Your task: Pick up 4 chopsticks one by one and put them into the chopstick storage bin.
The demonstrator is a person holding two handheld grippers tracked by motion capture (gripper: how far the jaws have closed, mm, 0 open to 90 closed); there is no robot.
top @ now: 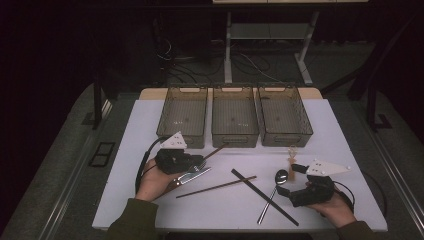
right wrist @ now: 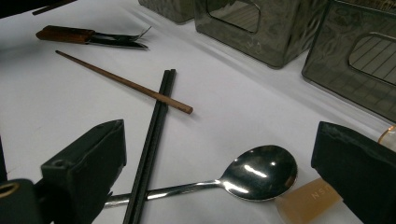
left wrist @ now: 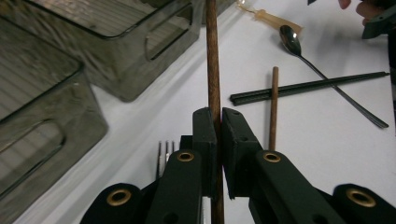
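1. My left gripper [left wrist: 218,122] is clamping a thin brown wooden chopstick [left wrist: 213,60]; its jaws are pressing nearly together on the shaft.
2. The chopstick is running forward past my fingertips toward the smoky clear plastic bins [left wrist: 116,46].
3. My right gripper [right wrist: 219,158] is standing wide open, holding nothing, straddling a shiny steel spoon [right wrist: 259,172] on the white table [right wrist: 56,102].
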